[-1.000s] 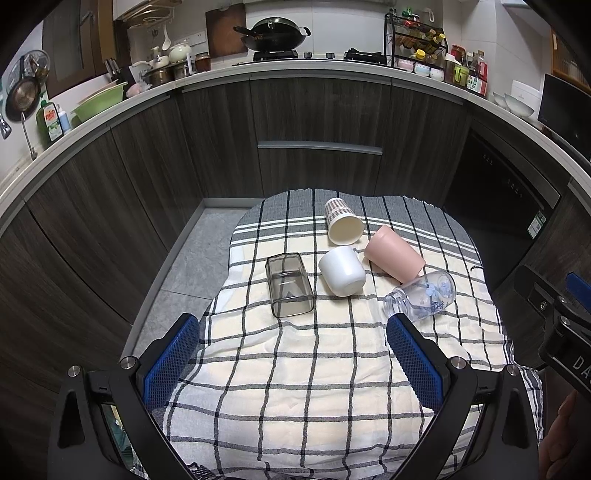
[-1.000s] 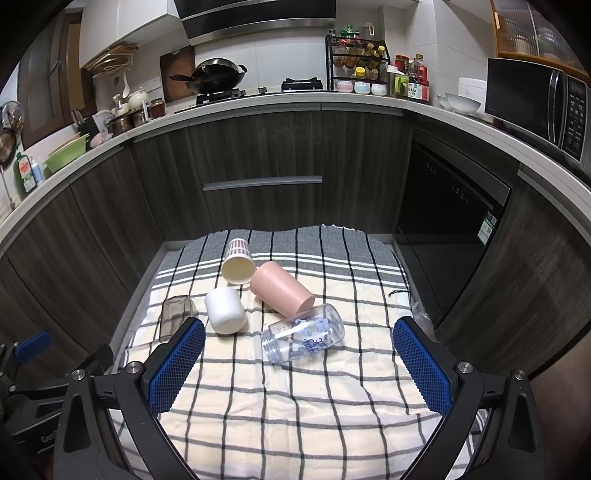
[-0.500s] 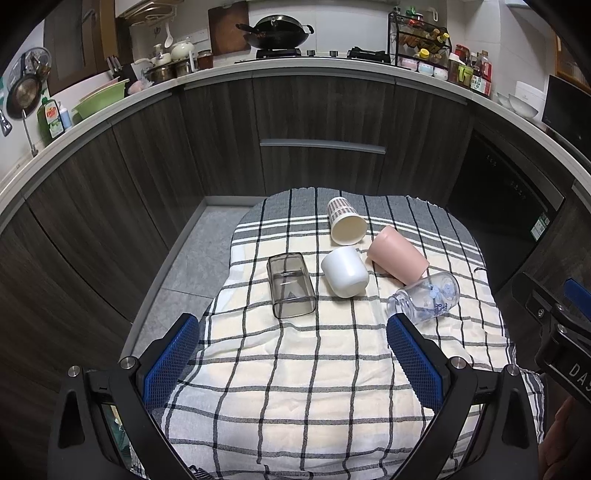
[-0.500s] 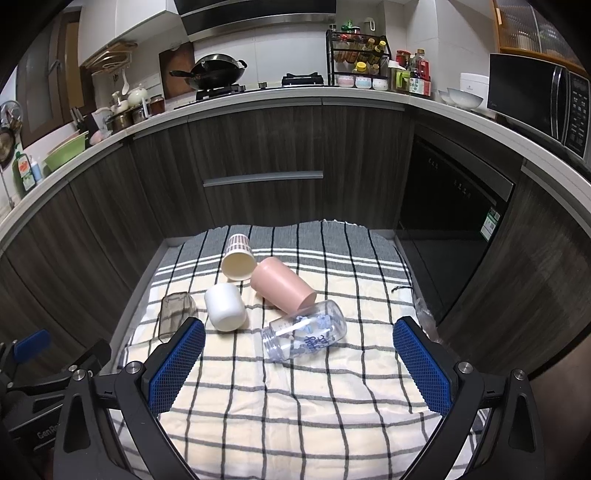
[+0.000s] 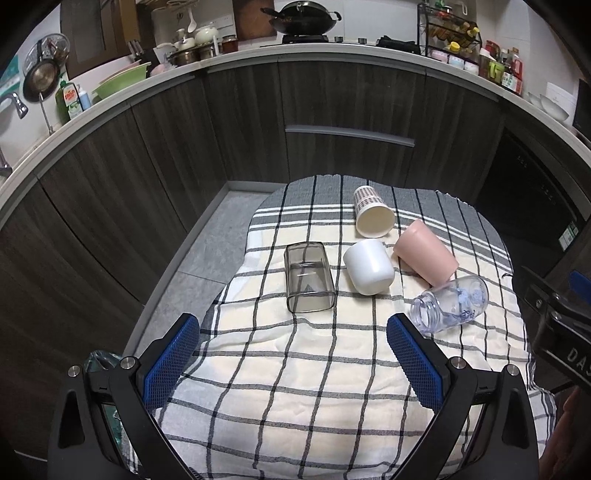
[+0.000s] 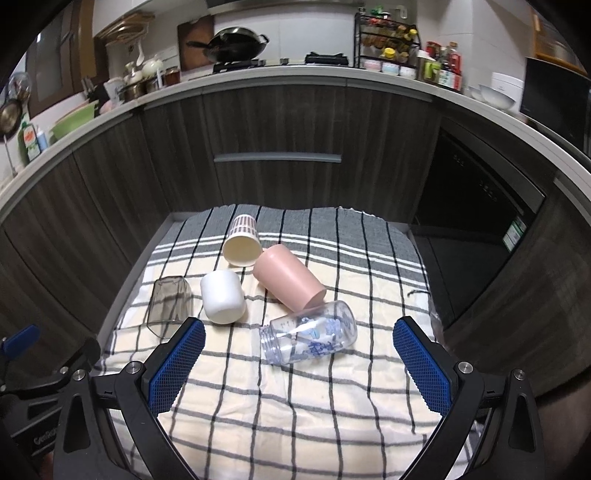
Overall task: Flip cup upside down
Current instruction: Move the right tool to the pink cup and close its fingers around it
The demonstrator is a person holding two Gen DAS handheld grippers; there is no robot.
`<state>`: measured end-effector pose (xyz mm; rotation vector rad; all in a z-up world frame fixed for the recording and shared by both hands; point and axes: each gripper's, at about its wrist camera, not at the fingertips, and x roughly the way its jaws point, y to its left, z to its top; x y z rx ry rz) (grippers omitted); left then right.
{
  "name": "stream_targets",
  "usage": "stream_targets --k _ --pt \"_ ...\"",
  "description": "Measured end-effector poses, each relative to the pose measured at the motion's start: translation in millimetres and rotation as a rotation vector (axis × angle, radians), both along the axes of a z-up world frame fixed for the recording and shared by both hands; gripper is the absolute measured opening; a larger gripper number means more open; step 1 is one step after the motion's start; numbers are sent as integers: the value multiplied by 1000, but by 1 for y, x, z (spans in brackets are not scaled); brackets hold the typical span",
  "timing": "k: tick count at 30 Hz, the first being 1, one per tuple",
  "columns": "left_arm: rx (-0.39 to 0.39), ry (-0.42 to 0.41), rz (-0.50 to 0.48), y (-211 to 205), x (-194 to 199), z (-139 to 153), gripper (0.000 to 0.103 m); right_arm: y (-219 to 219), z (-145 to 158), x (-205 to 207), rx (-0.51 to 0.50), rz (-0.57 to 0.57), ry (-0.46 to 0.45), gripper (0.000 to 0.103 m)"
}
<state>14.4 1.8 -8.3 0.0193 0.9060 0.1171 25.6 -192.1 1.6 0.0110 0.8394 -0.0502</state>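
Observation:
Several cups lie on their sides on a checked cloth (image 5: 295, 387): a smoky square cup (image 5: 308, 277), a white cup (image 5: 368, 266), a pink cup (image 5: 425, 257), a patterned paper cup (image 5: 371, 216) and a clear printed bottle (image 5: 450, 304). In the right wrist view they show as the smoky cup (image 6: 170, 301), white cup (image 6: 222, 296), pink cup (image 6: 288, 282), paper cup (image 6: 242, 240) and bottle (image 6: 308, 336). My left gripper (image 5: 293, 360) is open and empty, short of the smoky cup. My right gripper (image 6: 299, 363) is open and empty, just short of the bottle.
The cloth (image 6: 295, 406) covers a low surface in front of dark wood kitchen cabinets (image 5: 347, 122). A grey tiled floor (image 5: 207, 254) runs along the cloth's left edge. The counter above carries a wok (image 5: 303, 16), bowls and bottles. The right gripper's body (image 5: 557, 325) shows at the left view's right edge.
Both grippers have moved slightly forward and down towards the cups; the cups look a little nearer. The cups have not moved. Both jaws stay open.

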Motion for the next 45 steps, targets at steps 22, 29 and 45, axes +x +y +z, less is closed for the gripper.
stream_targets --k 22,29,45 --pt "-4 63 285 -15 66 -59 103 34 -90 144 -277 364 344 101" --pt "-6 99 360 -9 87 -80 103 41 -128 180 -310 410 436 98" --pt "12 121 353 -17 106 -97 103 26 -186 223 -188 392 595 75"
